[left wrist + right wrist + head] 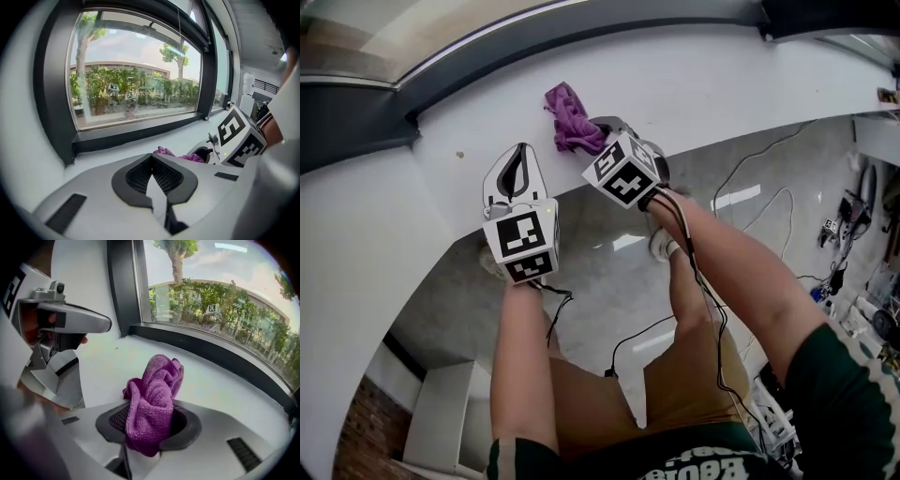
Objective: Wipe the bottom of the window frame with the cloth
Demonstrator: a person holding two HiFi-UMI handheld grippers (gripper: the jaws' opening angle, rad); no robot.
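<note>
The right tongs (592, 134) are clamped on a purple cloth (571, 116). In the right gripper view the bunched cloth (153, 399) fills the gap between the two dark pads (185, 427) and stands up past their tips in a crumpled fold, with a little hanging down on the near side. The loose end rests on the white window sill (722, 84), near its middle and short of the dark bottom bar of the window frame (581, 33), which runs along the far edge of the sill. I cannot tell whether the cloth touches that bar, though pale sill shows between them in the right gripper view. The left tongs (519, 155) lie just left of the right tongs and a bit nearer to the person, tips pointing at the frame. In the left gripper view their ribbed pads (140, 176) meet at the tips with nothing between them, so the left tongs (152, 159) are closed and empty. From there the cloth (165, 152) shows just beyond the tips and to the right, beside the right tongs' marker cube (239, 138). The frame's bottom bar (140, 133) runs beyond it, under the window glass (136, 79).
</note>
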